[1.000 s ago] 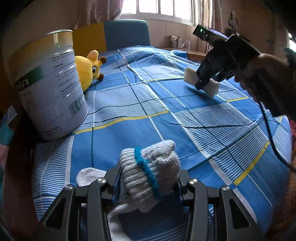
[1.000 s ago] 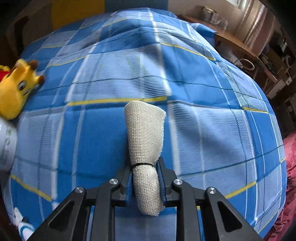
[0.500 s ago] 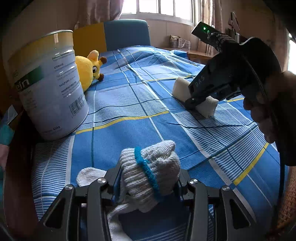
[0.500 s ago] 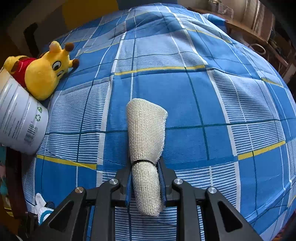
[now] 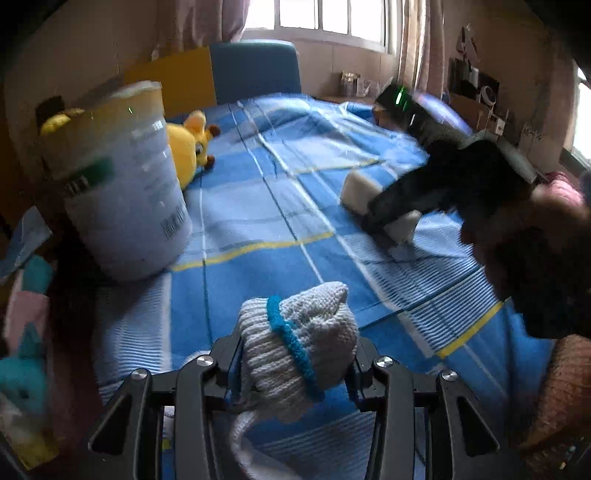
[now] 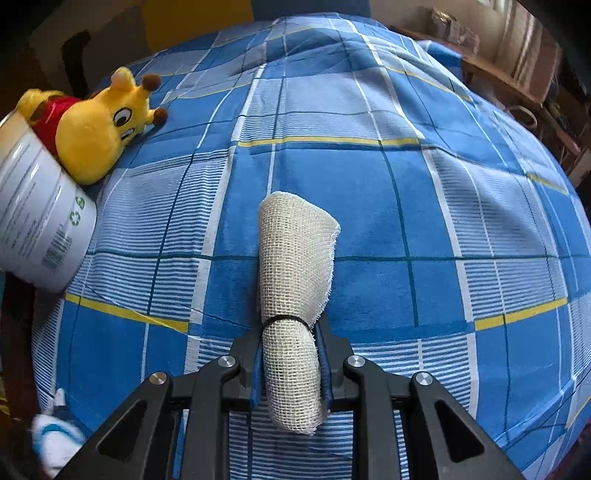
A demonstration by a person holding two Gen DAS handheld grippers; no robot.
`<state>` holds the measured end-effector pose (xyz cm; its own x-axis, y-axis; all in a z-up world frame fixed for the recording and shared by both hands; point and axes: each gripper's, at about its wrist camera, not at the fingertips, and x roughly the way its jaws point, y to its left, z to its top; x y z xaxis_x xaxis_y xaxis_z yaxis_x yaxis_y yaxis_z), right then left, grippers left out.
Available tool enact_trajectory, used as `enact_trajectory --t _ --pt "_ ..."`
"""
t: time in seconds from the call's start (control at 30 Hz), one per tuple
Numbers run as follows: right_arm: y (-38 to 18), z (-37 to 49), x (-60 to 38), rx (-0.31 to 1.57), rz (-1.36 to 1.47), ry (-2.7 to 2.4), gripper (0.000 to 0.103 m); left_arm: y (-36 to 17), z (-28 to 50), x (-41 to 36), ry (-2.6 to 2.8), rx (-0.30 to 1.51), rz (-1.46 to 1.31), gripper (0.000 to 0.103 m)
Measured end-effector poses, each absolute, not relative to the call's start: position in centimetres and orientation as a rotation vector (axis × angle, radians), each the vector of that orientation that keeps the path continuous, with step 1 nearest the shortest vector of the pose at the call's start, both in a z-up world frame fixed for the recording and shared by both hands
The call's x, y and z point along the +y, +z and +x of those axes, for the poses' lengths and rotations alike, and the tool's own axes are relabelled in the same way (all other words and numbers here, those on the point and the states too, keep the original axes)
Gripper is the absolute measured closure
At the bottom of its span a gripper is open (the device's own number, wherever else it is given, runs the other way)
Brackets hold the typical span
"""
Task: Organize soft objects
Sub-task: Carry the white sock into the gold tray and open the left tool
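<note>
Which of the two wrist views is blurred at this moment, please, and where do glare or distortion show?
Left wrist view: smeared by motion, worst on the tin and the right tool; the knitted glove in the left tool stays fairly crisp; the window is blown out. Right wrist view: sharp on the gauze roll; fisheye bulges the checked bedspread.

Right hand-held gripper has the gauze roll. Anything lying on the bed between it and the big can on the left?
Nothing visible. The right hand-held gripper is shut on the gauze roll, and only bare blue plaid bedspread lies between it and the can. The yellow plush toy leans against the can's far side, off that path.
</note>
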<state>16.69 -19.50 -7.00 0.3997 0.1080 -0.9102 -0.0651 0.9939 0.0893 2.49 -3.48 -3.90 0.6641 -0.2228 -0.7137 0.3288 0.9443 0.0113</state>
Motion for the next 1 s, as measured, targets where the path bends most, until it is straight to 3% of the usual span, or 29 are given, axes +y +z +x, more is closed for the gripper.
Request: enact_trajectory --t 0.43,1.0 --pt "-7.1 16.9 -18.8 1.133 -0.017 0.095 0.08 2.4 -0.4 -0.1 -0.239 0.705 0.086 0.059" --pt "-7.2 16.9 -18.4 1.127 -0.034 0.098 0.081 4.0 -2.0 7.5 -0.088 0.711 0.02 0.059"
